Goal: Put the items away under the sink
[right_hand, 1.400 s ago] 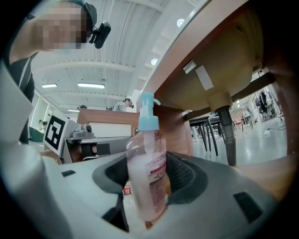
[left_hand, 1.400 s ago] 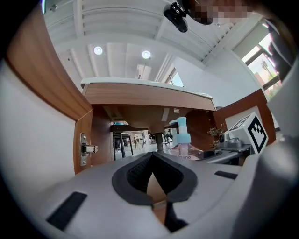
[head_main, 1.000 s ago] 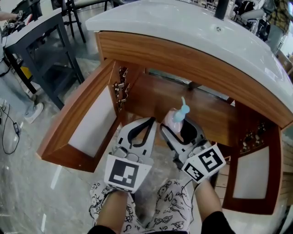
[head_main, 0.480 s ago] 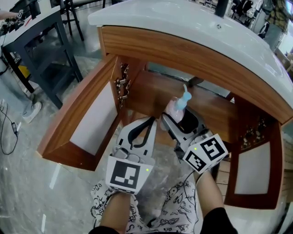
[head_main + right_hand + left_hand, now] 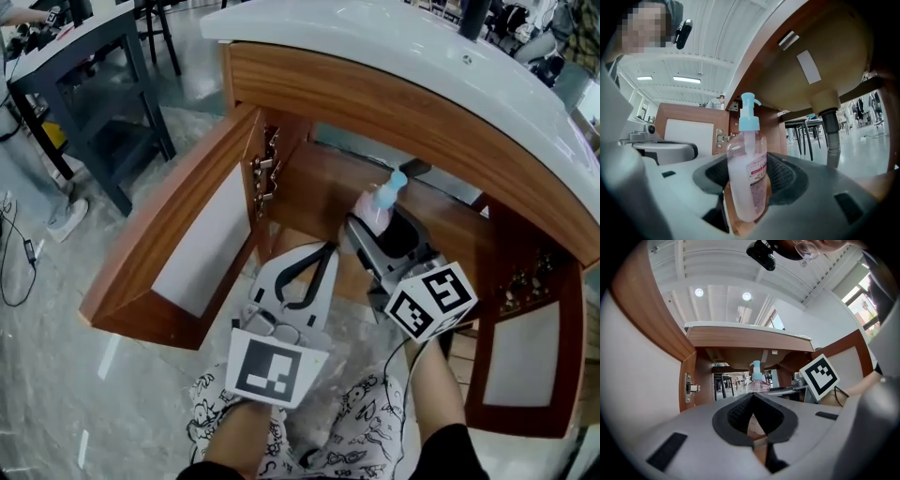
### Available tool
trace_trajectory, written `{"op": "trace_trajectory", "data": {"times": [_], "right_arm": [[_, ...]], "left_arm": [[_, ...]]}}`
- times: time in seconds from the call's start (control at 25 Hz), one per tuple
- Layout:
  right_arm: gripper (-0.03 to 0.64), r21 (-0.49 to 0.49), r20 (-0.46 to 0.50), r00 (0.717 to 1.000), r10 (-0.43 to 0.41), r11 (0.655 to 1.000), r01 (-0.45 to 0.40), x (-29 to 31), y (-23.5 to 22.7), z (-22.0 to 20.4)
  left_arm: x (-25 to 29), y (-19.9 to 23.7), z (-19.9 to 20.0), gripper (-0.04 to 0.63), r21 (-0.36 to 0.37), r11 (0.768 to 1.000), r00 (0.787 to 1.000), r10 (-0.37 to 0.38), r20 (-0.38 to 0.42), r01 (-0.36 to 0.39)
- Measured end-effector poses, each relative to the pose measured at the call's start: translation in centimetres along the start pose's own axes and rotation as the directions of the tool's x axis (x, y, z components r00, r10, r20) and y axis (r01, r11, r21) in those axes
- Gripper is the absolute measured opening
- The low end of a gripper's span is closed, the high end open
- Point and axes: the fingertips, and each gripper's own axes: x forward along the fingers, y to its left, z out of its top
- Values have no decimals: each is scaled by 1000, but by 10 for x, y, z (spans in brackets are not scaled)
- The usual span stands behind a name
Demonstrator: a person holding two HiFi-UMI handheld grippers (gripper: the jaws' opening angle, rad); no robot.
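Nearest me, the person crouches in patterned trousers before the vanity, a gripper in each hand, both pointing level into the open cabinet. The left gripper has its jaws pressed together with nothing between them, the dark pads meeting at the tip, and it sits at the cabinet's front edge, just beside the other tool. The right gripper reaches a little deeper, its marker cube tilted up toward the person. Its jaws stand wide and pinch a pump bottle by the body. The bottle stands upright between the ribbed pads. It is clear plastic full of pink liquid, with a pale blue pump head and a pink-and-white label. It is inside the cabinet mouth, over the wooden cabinet floor; I cannot tell whether its base touches the wood. The left door is swung wide, showing its white inner panel and metal hinges, and the right door is open too. Over the bottle hangs the rounded basin underside, with a grey drain pipe coming down just to one side. The white countertop caps the wooden front. Farther off on the left, a dark table stands on the glossy floor.
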Motion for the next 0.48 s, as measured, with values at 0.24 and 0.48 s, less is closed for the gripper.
{"op": "trace_trajectory", "data": {"times": [0.24,0.48], "right_arm": [[230,-12,-7,1000,-10,1000,10,13,-3,-3],[230,-1,-5,1000,-11,1000,11,24,-4,-3]], "left_arm": [[-7,9,0,6,33,999,1000,9,-10,-9],[-9,16,2,6,-25,1000,1000,17,10,-16]]}}
